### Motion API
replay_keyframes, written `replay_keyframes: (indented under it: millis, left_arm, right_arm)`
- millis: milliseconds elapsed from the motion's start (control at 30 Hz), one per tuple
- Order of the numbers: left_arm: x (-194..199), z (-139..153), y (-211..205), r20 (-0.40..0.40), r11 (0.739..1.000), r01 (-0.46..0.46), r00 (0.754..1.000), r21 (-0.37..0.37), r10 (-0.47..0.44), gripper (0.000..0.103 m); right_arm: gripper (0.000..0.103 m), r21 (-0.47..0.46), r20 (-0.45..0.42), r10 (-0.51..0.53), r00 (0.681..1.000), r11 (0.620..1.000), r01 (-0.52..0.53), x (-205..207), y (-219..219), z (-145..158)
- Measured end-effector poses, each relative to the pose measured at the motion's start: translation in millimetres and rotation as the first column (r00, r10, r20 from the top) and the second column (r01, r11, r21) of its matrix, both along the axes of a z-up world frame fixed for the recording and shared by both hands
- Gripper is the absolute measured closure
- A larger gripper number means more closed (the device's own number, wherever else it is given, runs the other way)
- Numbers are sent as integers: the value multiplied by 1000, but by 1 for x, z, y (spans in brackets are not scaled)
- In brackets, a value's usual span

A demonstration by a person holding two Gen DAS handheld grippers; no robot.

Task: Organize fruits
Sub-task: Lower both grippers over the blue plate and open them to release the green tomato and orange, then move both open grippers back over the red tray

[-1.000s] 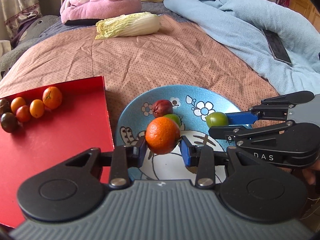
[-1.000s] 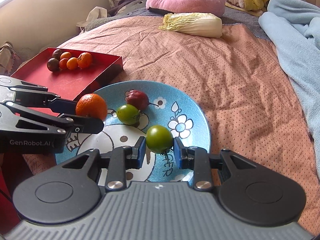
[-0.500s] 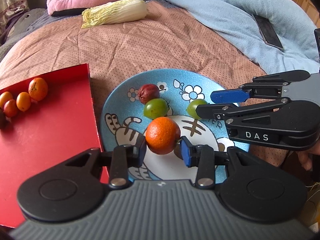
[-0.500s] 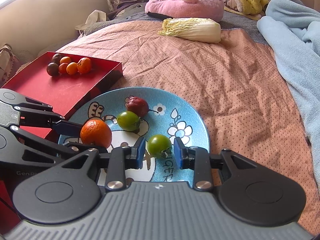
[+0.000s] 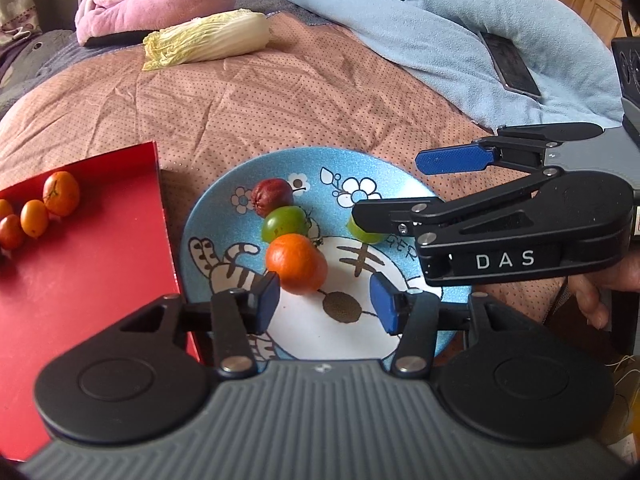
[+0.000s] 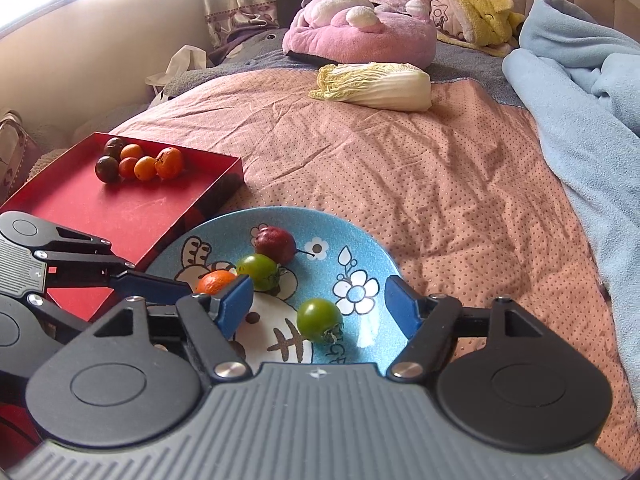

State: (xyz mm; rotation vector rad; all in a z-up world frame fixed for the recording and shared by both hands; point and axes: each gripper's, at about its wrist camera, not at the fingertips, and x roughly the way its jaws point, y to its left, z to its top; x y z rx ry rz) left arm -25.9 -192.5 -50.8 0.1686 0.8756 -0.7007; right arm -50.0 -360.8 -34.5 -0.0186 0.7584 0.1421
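Bed, plate [image 5: 392, 176] | orange [image 5: 296, 263] touches opening left tongs [image 5: 325, 301]

"DAS" on the right tongs [image 5: 386, 190]; "GER" on the plate [image 5: 224, 208]

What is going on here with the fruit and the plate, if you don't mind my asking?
A person is sorting fruit on a bed with a hand-held tool in each hand. The left tool is opening around an orange now resting on the blue plate. The right tool is opening too, with a green tomato lying loose between its pads. Another green tomato and a dark red fruit already sit there. More fruit waits in the red tray.
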Motion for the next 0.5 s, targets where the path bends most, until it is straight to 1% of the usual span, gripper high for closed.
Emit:
replay_keyframes:
  millis: [67, 133, 300, 500]
  left_arm:
    - [0, 3, 1, 17, 1000, -6, 1000, -11, 6, 51]
    - [0, 6, 5, 27, 999, -19, 999, -35, 20, 51]
    - [3, 13, 13, 71, 995, -84, 994, -45, 87, 51]
    - [10, 19, 25, 126, 983, -179, 975, -36, 182, 51]
  right_arm:
    - [26, 15, 9, -16, 1000, 1000, 16, 0, -2, 3]
    - [17, 35, 20, -41, 999, 999, 40, -1, -6, 5]
    - [16, 76, 31, -82, 996, 994, 80, 0, -15, 11]
    - [16, 77, 36, -83, 996, 994, 80, 0, -14, 14]
